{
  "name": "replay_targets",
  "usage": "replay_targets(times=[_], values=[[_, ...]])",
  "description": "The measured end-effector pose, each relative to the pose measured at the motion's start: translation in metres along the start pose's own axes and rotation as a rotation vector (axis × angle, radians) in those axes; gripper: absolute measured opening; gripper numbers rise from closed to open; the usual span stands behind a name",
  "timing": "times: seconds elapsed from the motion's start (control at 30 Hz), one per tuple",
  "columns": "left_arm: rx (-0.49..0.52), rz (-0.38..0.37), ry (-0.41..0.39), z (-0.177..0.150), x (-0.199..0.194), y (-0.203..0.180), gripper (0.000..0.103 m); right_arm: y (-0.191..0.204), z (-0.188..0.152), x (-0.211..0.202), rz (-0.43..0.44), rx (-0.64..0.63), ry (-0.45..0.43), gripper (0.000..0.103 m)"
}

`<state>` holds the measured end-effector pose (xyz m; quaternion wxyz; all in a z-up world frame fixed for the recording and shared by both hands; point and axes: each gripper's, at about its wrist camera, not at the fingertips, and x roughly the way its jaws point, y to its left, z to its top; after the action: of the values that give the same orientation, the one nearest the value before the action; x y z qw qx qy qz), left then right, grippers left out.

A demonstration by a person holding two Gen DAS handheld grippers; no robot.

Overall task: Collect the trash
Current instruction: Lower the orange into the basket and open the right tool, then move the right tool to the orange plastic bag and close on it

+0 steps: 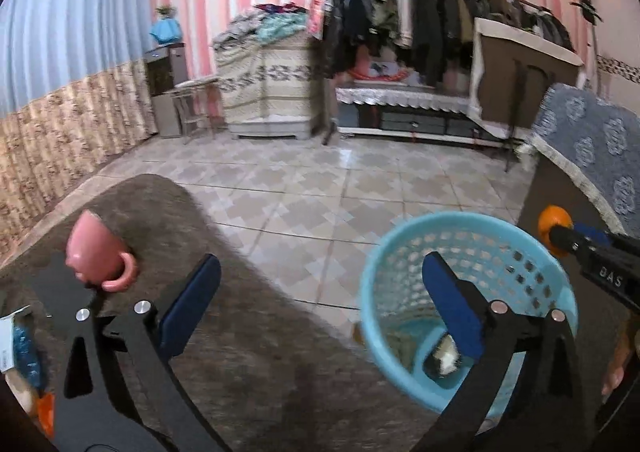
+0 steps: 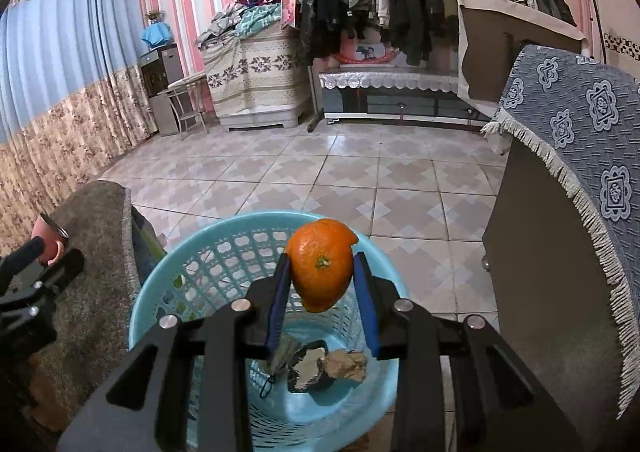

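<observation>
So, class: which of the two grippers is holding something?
The right gripper: it clamps orange peel above the blue basket; the left gripper is open, empty.

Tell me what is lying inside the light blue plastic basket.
Inside the light blue plastic basket: a crumpled brown paper wad, a dark wrapper and a greyish scrap. The right gripper hides part of the bottom.

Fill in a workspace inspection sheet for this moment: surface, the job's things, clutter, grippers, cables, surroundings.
Surface: brown carpeted table beside tiled floor.
Job's things: orange peel held above the blue basket; crumpled scraps lie at its bottom.
Clutter: pink mug on the table; packaging at its left edge.
Grippers: right gripper shut on the peel; left gripper open, empty.
Cables: nothing seen.
Surroundings: clothes rack, curtains, blue patterned cloth.
</observation>
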<state>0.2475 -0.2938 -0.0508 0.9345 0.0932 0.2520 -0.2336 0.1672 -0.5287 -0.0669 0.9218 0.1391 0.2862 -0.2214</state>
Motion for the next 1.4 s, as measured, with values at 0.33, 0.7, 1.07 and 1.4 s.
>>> replay_targets(times=[0.33, 0.7, 1.07, 1.4], values=[[-0.089, 0.115, -0.011, -0.002, -0.005, 0.054, 0.097, 0.035, -0.007, 0.021, 0.023, -0.023, 0.048, 0.034], [-0.101, 0.178, -0.033, -0.008, -0.022, 0.079, 0.098, 0.058, -0.005, 0.01, 0.037, -0.068, 0.016, 0.079], [-0.16, 0.206, -0.041, -0.012, -0.051, 0.109, 0.098, 0.071, -0.002, -0.007, 0.041, -0.087, -0.015, 0.09], [-0.203, 0.28, -0.06, -0.034, -0.105, 0.148, 0.098, 0.113, -0.005, -0.032, 0.106, -0.151, -0.059, 0.09]])
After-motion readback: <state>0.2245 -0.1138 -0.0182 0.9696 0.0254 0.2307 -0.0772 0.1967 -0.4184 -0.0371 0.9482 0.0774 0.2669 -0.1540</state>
